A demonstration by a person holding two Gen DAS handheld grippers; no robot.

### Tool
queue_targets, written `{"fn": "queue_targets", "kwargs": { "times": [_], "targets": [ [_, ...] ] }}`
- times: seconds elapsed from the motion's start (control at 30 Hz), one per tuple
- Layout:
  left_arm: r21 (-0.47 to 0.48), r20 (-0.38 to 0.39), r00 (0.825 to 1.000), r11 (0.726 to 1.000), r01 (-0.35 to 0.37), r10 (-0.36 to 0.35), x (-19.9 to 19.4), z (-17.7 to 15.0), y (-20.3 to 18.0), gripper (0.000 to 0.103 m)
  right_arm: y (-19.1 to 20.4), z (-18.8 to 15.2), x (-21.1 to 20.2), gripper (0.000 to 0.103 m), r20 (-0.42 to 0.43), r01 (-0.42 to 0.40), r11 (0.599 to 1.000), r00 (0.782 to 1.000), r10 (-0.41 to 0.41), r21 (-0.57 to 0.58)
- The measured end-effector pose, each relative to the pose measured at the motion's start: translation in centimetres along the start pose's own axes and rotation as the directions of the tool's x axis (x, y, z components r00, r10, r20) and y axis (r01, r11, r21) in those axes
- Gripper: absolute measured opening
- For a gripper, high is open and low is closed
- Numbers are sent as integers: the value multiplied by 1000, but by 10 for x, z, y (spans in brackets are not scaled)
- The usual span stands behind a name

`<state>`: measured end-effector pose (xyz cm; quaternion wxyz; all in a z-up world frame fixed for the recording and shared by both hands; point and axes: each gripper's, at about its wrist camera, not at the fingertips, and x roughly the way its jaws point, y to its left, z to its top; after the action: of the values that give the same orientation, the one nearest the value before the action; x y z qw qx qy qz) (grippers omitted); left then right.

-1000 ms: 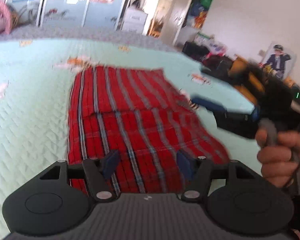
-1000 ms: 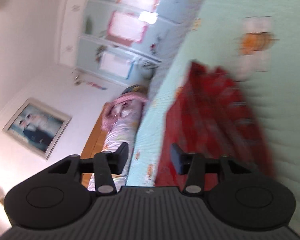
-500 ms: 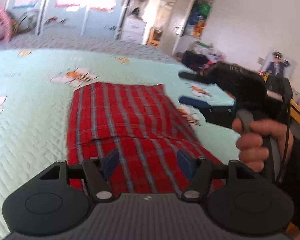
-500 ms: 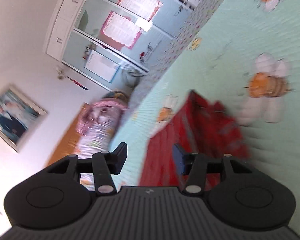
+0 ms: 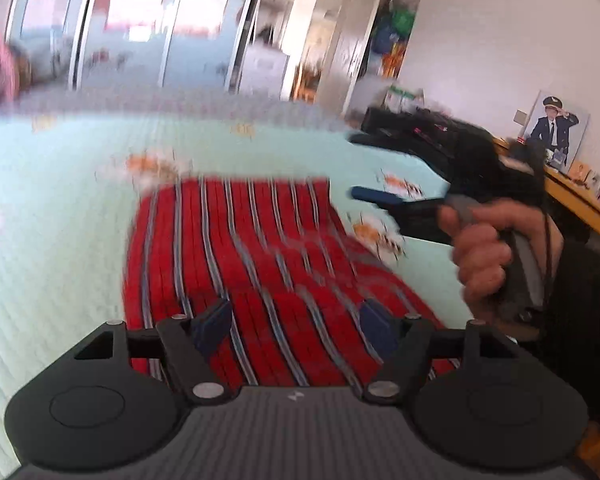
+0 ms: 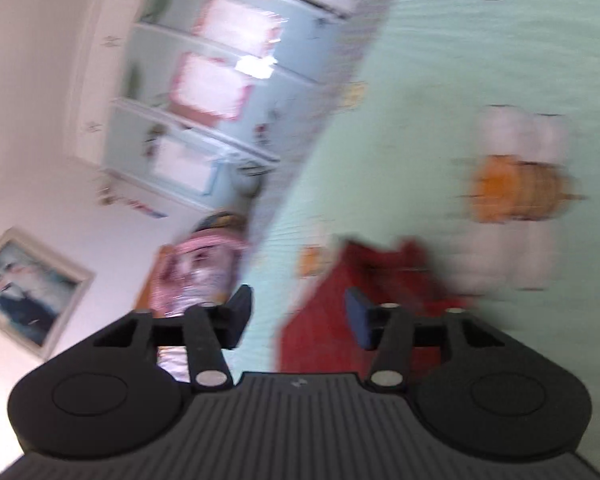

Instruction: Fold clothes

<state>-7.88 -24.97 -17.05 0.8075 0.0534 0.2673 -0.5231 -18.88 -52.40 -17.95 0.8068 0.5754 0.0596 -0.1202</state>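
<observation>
A red plaid garment (image 5: 260,264) lies folded into a rectangle on the mint-green quilted bed (image 5: 52,240). My left gripper (image 5: 294,324) hovers open over its near edge, nothing between the fingers. In the left wrist view my right gripper (image 5: 364,164) is held by a hand (image 5: 480,248) above the bed to the right of the garment, its fingers apart. The right wrist view is rolled sideways and blurred; there the right gripper (image 6: 298,316) stands open and empty, with the garment (image 6: 380,292) low beyond its right finger.
Pale blue wardrobe doors (image 5: 140,40) stand behind the bed. A pink bundle (image 6: 198,268) lies at the bed's head. A desk with a picture (image 5: 552,132) and dark bags (image 5: 420,128) sits at the right. Bee prints (image 6: 516,192) dot the quilt.
Both grippers have pulled back from the garment, which stays flat. The right gripper rose and swung away to the garment's right side; its view rolled and shifted.
</observation>
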Motion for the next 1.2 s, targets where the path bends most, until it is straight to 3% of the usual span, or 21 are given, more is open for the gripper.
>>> {"fn": "queue_targets", "kwargs": {
  "times": [0.1,0.17,0.23,0.27,0.33,0.43,0.5,0.6,0.67,0.73,0.77,0.8,0.83,0.87,0.9,0.93,0.97,1.0,1.07,1.13,1.2],
  "targets": [
    [26,-64,996,998,-63,64,23,3,3,74,14,0,43,69,-31,-45,993,998,49,107],
    [13,-123,991,998,-57,58,43,-6,9,74,-3,-1,70,68,-46,-9,980,999,19,197],
    [64,-112,992,997,-45,52,51,-17,6,83,-33,7,81,37,-22,88,975,996,-86,205],
    [96,-105,993,994,-44,54,52,-20,2,85,-47,11,86,0,-10,135,969,991,-135,209],
    [94,-93,994,994,-50,59,48,-19,-1,85,-28,6,88,6,-32,90,981,996,-85,174],
    [51,-47,998,998,-27,29,32,-14,-1,85,0,-2,91,34,-67,20,992,998,-12,124],
    [41,-13,999,999,-33,33,21,-15,-4,85,19,-7,92,61,-93,-28,995,995,37,91],
    [19,-20,999,999,-36,36,15,-19,-3,85,47,-15,95,69,-135,-100,994,985,106,45],
    [14,-47,998,999,-43,43,13,-23,0,85,43,-25,129,69,-224,-52,997,973,64,56],
    [25,-53,998,999,-36,37,9,-28,1,85,25,-20,156,42,-276,76,996,959,-62,41],
    [34,-55,998,999,-31,32,8,-31,0,85,16,-17,169,2,-300,139,990,946,-123,32],
    [35,-54,998,999,-25,27,6,-32,-1,85,12,-9,171,0,-290,170,984,946,-147,56],
    [24,-50,999,1000,-19,20,6,-32,0,85,9,-1,173,1,-281,199,977,945,-170,79],
    [13,-45,999,1000,-13,13,5,-32,1,85,17,1,171,14,-269,177,981,951,-150,79],
    [2,-41,999,1000,-7,7,4,-32,2,85,32,0,166,36,-277,128,991,954,-112,40],
    [-8,-36,999,1000,0,0,3,-32,3,85,51,-5,160,48,-301,82,996,950,-84,-21],
    [-14,-33,999,1000,6,-6,2,-32,2,85,66,-6,156,63,-308,87,990,944,-116,-106],
    [-19,-31,999,1000,10,-10,1,-33,2,85,81,-8,152,66,-311,93,977,938,-150,-192],
    [-20,-29,999,1000,16,-17,-4,-36,1,85,107,-9,154,66,-297,151,886,906,-302,-439],
    [-17,-25,999,1000,22,-22,-9,-39,0,85,113,-6,151,66,-268,160,736,863,-428,-657],
    [-7,-12,1000,1000,27,-28,-13,-44,0,85,123,-1,164,66,-278,92,590,816,-506,-802]
  ]
}}
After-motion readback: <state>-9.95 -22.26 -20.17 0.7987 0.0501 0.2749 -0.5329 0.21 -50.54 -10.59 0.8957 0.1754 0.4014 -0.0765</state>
